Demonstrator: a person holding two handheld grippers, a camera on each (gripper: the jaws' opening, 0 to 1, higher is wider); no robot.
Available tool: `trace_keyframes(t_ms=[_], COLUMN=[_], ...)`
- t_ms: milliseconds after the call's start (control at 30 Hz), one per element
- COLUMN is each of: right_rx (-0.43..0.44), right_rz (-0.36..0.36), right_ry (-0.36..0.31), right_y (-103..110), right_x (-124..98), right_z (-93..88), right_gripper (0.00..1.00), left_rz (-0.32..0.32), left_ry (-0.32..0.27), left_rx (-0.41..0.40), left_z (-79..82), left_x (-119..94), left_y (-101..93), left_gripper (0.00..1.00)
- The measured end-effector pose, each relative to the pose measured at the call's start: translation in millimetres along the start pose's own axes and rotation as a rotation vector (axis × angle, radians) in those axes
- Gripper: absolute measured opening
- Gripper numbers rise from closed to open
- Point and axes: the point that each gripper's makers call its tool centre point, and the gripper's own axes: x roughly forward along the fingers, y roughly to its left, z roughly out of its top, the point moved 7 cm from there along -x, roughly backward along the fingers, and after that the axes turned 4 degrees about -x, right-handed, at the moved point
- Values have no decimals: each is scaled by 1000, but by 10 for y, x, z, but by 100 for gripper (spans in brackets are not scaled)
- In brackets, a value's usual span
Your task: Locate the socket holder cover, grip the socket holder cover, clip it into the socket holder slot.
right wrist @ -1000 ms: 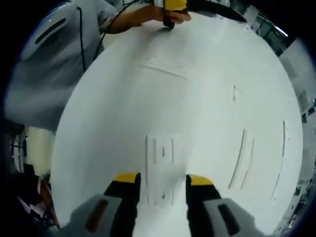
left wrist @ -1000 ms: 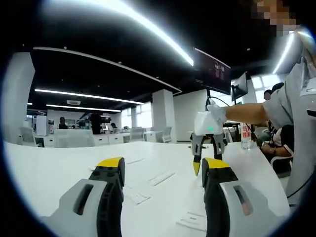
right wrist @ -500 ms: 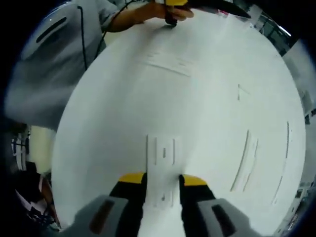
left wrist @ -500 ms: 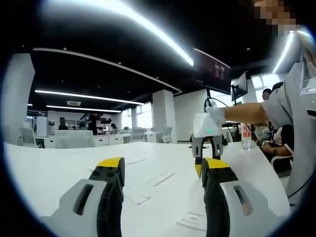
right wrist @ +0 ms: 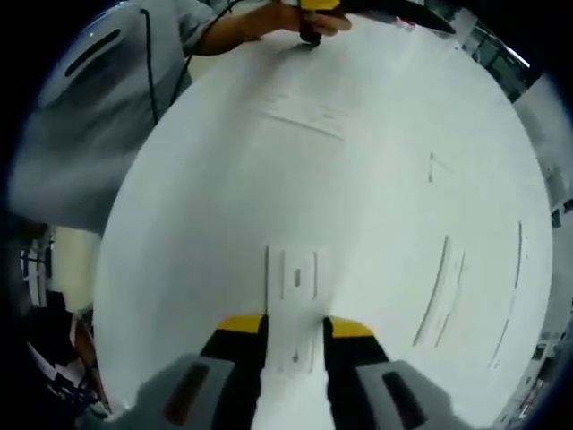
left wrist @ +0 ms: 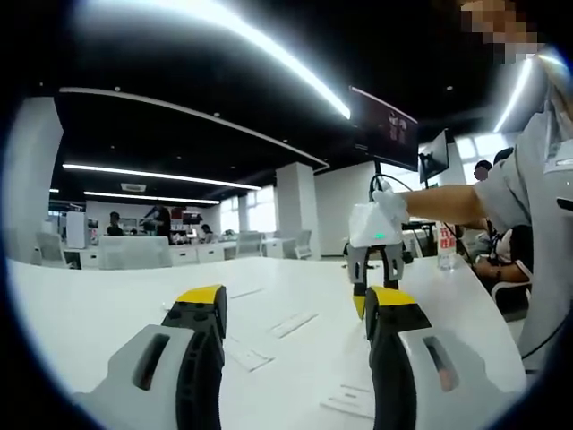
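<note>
White socket holder cover (right wrist: 294, 305) is lying flat on the table (right wrist: 376, 179); I am pinching its near end in my right gripper (right wrist: 294, 324), while my left gripper (left wrist: 295, 300) is hovering open, holding nothing.

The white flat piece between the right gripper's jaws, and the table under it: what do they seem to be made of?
The socket holder cover looks like moulded white plastic with a matte finish: thin, with straight raised ribs and slots. The table seems a smooth white laminate or coated board, since it shows an even, faintly glossy surface without grain. The right gripper has its jaws closed against the cover's sides.
</note>
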Motion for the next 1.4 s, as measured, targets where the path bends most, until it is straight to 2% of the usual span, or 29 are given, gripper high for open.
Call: trace_keyframes(t_ms=[267, 733, 1400], right_rx=[9, 40, 155], right_rz=[-6, -16, -29], right_ry=[14, 39, 66], right_y=[48, -37, -250], right_x=[-17, -82, -81], right_z=[15, -138, -508], right_gripper=[27, 27, 27], left_rz=[-2, -3, -1], left_ry=[1, 3, 5], left_rx=[-1, -1, 1], left_z=[-4, -6, -10], left_x=[-1, -6, -4], left_y=[-4, -6, 0], left_gripper=[63, 62, 62])
